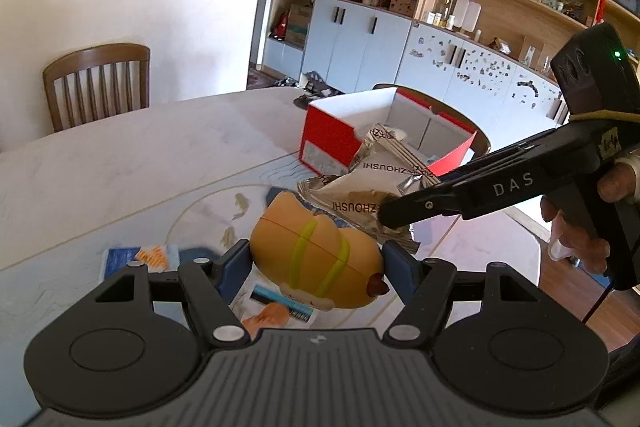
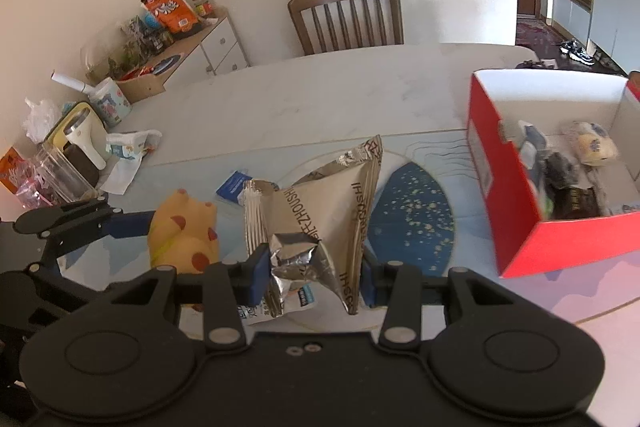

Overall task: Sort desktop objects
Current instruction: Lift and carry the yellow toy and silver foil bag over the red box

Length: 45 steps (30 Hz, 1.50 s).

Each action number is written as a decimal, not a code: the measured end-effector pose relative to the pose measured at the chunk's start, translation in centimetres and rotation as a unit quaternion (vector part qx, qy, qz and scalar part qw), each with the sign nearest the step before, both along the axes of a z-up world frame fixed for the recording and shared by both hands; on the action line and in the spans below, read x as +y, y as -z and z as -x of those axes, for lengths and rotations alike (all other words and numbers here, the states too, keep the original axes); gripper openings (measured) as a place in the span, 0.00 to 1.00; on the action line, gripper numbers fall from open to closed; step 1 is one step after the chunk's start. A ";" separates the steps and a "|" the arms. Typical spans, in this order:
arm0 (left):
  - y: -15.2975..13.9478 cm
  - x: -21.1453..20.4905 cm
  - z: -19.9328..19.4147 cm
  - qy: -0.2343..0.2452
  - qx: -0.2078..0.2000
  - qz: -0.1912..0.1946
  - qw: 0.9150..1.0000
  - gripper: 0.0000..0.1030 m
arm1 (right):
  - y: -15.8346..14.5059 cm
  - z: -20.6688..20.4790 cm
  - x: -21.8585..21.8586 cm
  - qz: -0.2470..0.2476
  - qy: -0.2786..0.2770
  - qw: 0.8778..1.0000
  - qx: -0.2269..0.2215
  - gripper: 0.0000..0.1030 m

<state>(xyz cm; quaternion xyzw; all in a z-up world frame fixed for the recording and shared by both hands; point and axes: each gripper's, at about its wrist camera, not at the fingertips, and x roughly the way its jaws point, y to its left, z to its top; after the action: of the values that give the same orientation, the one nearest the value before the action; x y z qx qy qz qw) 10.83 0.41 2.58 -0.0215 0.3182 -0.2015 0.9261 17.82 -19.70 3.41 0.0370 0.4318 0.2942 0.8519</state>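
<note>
We hold two items at once, one per hand, so both can go to the open red cardboard box (image 2: pixel 520 187) standing just to the right on the pale marble-patterned table (image 2: pixel 320 99). The left gripper (image 1: pixel 316 259) is clenched on the yellow-orange plastic duck-like toy with green stripes (image 1: pixel 316 255), its blue pads pressing the toy's flanks. The right gripper (image 2: pixel 310 273) clamps the crumpled lower seam of the silver foil snack packet (image 2: pixel 320 199), so the packet stands up above the jaws. The toy seems lifted off the table, though we cannot confirm this. The box already contains several small items. Blue-and-white sachets (image 1: pixel 136 259) lie beneath, unsorted.
</note>
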 end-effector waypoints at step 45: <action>-3.4 -17.7 -10.0 0.095 -0.022 -0.028 0.995 0.69 | -1.2 -4.3 -18.3 0.018 0.077 0.997 -0.003 0.41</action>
<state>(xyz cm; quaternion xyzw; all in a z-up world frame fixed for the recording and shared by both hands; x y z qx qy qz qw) 20.87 -17.26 6.02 0.0391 0.3037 -0.2803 0.9098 22.15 -38.02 4.66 0.0542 0.4306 0.2198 0.8737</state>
